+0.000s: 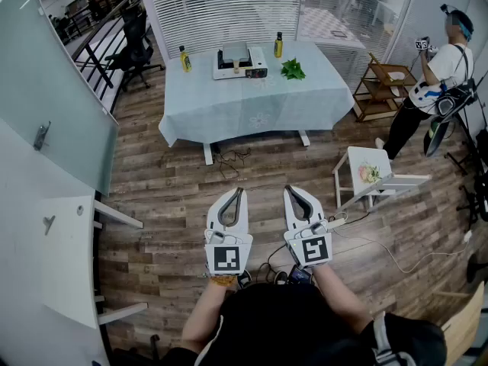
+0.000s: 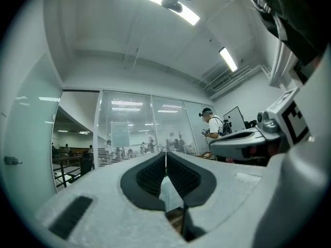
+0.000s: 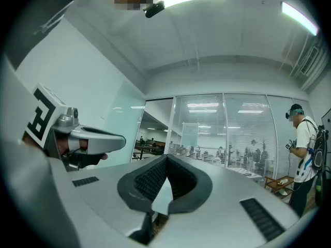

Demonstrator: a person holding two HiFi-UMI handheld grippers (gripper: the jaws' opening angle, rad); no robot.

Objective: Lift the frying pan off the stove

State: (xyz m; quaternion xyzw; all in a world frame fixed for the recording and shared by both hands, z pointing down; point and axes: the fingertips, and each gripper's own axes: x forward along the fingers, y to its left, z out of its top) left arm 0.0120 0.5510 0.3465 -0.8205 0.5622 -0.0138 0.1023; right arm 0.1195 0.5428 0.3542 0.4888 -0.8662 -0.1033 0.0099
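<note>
Far ahead on a table with a pale cloth [image 1: 252, 109] stands a white portable stove [image 1: 242, 69], and the grey frying pan [image 1: 234, 52] rests on top of it. Both grippers hang low near my body over the wooden floor, well short of the table. The left gripper [image 1: 241, 191] is shut with nothing between its jaws, and its tips also meet in its own view, left gripper [image 2: 166, 154]. Beside it the right gripper [image 1: 288, 189] is shut and empty too, with its pads together in its own view, right gripper [image 3: 166, 158].
Two yellow bottles [image 1: 184, 58] [image 1: 278, 45] and a bunch of greens [image 1: 293, 70] share the table. A small white stool [image 1: 367, 171] stands to my right. A person [image 1: 431, 82] stands by a wooden shelf [image 1: 385, 86]. Glass partitions line the left; a cable lies under the table.
</note>
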